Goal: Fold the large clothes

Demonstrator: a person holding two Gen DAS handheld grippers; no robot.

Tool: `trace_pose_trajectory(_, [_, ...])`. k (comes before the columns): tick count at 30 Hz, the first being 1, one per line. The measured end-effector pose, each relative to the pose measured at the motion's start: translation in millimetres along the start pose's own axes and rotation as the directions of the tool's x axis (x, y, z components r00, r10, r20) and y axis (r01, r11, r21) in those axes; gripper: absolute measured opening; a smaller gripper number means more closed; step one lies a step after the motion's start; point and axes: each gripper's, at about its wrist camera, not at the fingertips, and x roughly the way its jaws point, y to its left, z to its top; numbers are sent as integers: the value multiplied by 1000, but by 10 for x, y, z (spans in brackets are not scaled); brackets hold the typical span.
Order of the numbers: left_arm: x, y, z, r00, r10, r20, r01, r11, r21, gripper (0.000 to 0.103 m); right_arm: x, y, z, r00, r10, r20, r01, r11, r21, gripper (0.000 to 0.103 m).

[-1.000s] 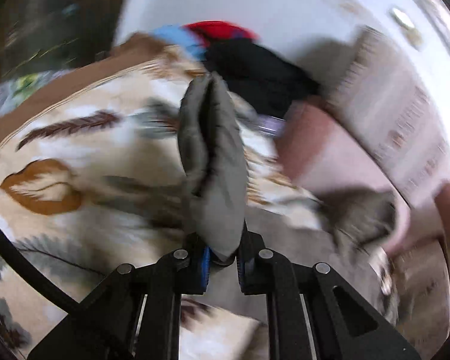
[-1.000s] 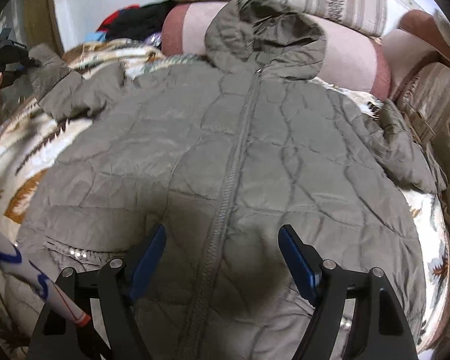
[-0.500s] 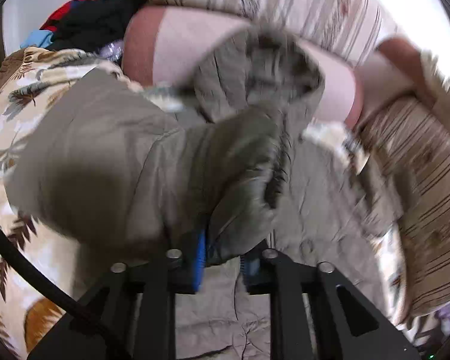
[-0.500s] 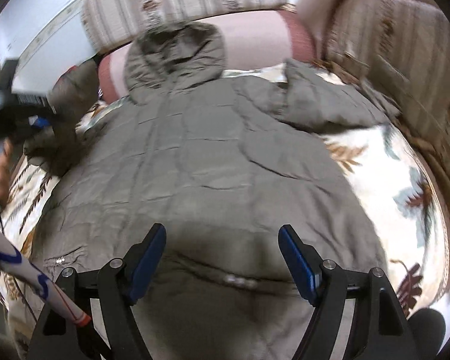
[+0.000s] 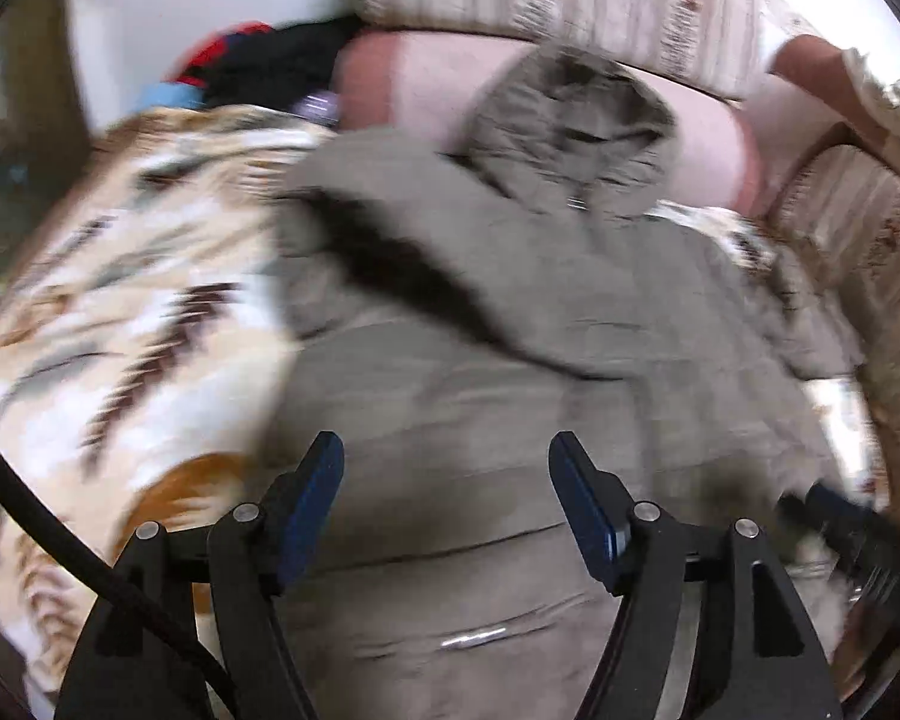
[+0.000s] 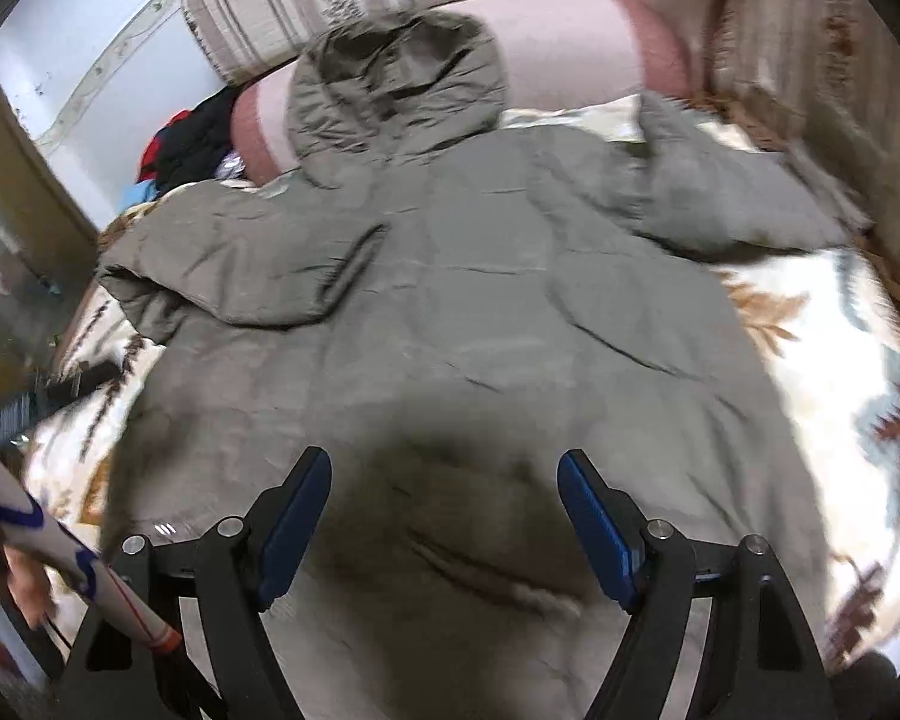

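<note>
The big grey jacket (image 6: 450,312) lies flat on the leafy blanket (image 6: 822,360), front side down, with its hood (image 6: 396,78) at the far end against the pink cushion (image 6: 570,54). So the jacket runs long from hood to hem, straight away from both tools.

One sleeve (image 6: 228,264) is folded in over the jacket's back. The other sleeve (image 6: 732,198) sticks out to the side of the hood, toward the striped cushions. The right gripper (image 6: 444,516) hangs over the hem end, and it looks like the nearer one to that loose sleeve. Its jaws are spread wide with nothing in them.

The left gripper (image 5: 447,498) is above the jacket too. Its jaws have just been opening, and nothing is between them now.

The left view is blurry, so the folded sleeve there is a dark smear. The hem is hidden behind the tools. The loose sleeve's cuff is probably by the striped cushions, but I can't see it well.
</note>
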Motion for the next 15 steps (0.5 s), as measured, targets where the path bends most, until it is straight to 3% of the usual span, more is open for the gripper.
trace_pose_trajectory(2, [-85,175,-111,996,82,27,-81,996,-23,70,198,118,158,999,40,-22,-40,999,7,83])
trace_pose_trajectory(4, [-132,320,-219,993,113,31,-111,992,-59,70,452,243,339,997,70,-46,-68,997,30,83])
trace_pose_trajectory(9, [-162,518,-377,994,106,36,-102,989,-107,70,1195,392,752,978,160,-131,-139,978,153,83])
trace_pose_trajectory(12, [-119,532,-430,991,128,28,-125,988,-92,70,1478,510,881,975,162,-150,-131,972,197,81])
trace_pose_trajectory(13, [-108,545,-451,990,135,27,-132,988,-86,70,1509,565,928,975,164,-147,-135,972,193,73])
trace_pose_trajectory(14, [-83,533,-453,990,142,29,-139,987,-84,70,1539,631,984,966,198,-165,-167,968,185,39])
trace_pose_trajectory(15, [-63,535,-460,989,148,29,-145,986,-83,70,1549,669,1025,958,215,-190,-181,967,179,26])
